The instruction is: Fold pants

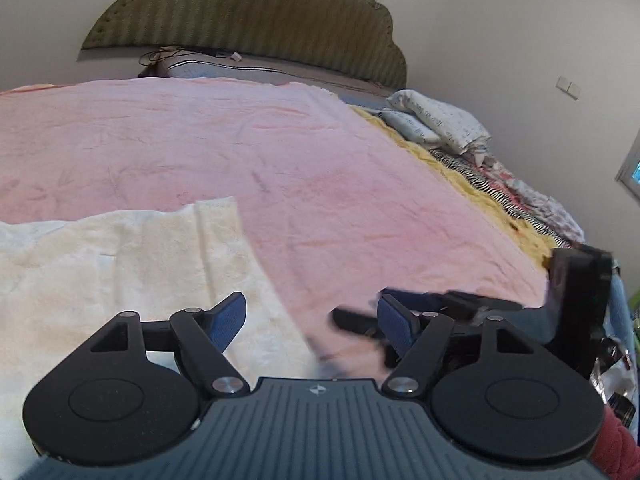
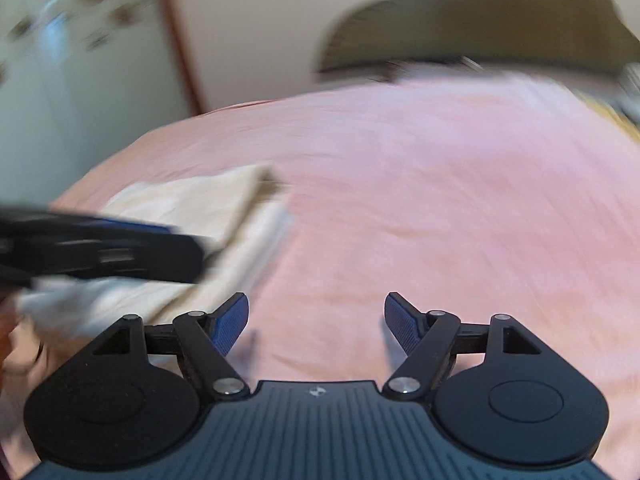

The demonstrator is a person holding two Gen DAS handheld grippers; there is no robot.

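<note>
While spread wide under both cameras, bed (image 1: 320, 152) covered in a pink sheet (image 2: 440, 200), green headboard (image 1: 248, 12) at the far end, pillows (image 1: 436, 124) heaped along its right edge. Cream pants (image 1: 120, 256) folded flat on the sheet, near the left side. Left tongs (image 1: 312, 320) released, spread wide over the pants' right edge, gripping nothing. Right tongs (image 2: 316, 324) likewise released, above bare sheet just right of the pants.

Soft, even indoor light; the right wrist view is heavily motion-blurred, both bowed by fisheye at the edges.
</note>
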